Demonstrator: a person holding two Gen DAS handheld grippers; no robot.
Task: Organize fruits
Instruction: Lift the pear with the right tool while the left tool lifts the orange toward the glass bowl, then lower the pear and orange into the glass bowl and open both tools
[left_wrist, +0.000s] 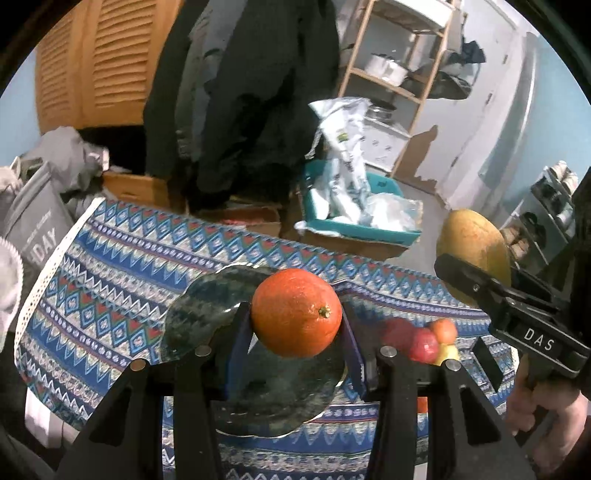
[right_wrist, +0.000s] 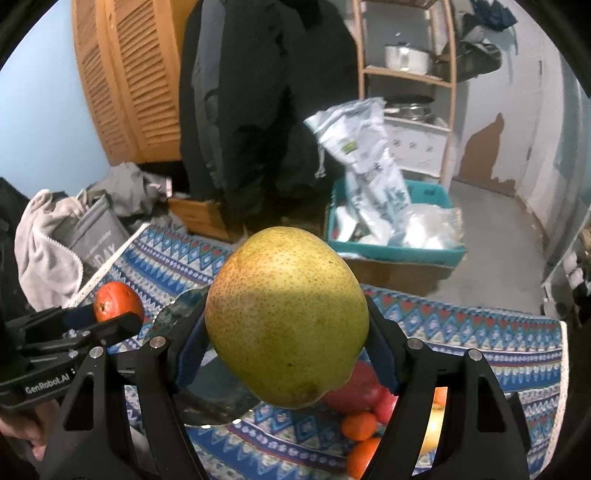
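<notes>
Your left tongs (left_wrist: 295, 314) grip the orange (left_wrist: 295, 312), pinched from both sides by the blue pads (left_wrist: 239, 332), held in the air above the dark glass plate (left_wrist: 199, 317) on the bench (left_wrist: 110, 258). The orange's stem end points right and toward the camera. Your right tongs (right_wrist: 286, 332) clamp the pear (right_wrist: 286, 317) the same way, lifted clear of the bench's patterned cloth (right_wrist: 480, 332). The pear's long axis runs roughly top-left to bottom-right in the right wrist view, blossom end down toward the camera, narrower end up and away. The plate sits about mid-bench. The remaining fruit pile (left_wrist: 424, 339), red and orange pieces, lies on the cloth right of the plate, toward the bench's right edge. In the left wrist view the pear (left_wrist: 474, 258) hangs well right of the orange.
</notes>
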